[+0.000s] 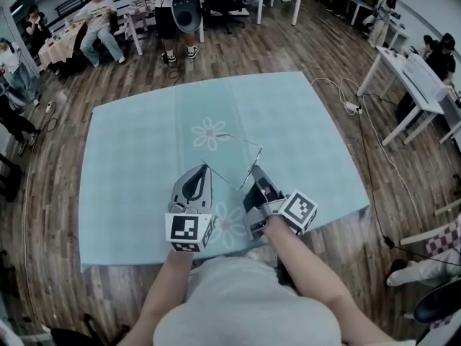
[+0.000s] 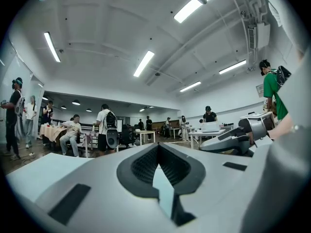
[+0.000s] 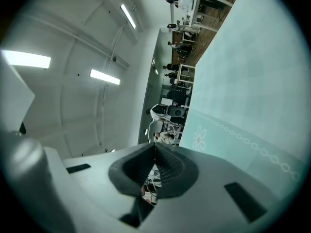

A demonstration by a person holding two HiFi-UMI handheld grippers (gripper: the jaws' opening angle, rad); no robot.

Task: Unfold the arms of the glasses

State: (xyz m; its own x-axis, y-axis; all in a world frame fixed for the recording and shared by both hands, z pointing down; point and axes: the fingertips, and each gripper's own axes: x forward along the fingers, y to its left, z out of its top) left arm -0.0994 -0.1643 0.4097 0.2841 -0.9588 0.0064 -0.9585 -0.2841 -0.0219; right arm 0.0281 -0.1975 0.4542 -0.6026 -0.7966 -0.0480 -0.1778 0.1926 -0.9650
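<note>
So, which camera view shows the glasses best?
The head view: the glasses appear as a thin wire frame between the left gripper and the right gripper, above the blue tablecloth. The left gripper view and the right gripper view show only closed jaws; the frame cannot be made out there.

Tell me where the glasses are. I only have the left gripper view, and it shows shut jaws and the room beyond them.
Observer: In the head view the thin wire glasses sit between the left gripper and the right gripper, over the teal tablecloth. One wire end runs to your left jaws' tip.
Operator: What is the right gripper doing? I only see its side.
Observer: The right gripper view shows its jaws closed too. In the head view the frame's wire passes right at their tip, so it seems to hold the glasses as well.
</note>
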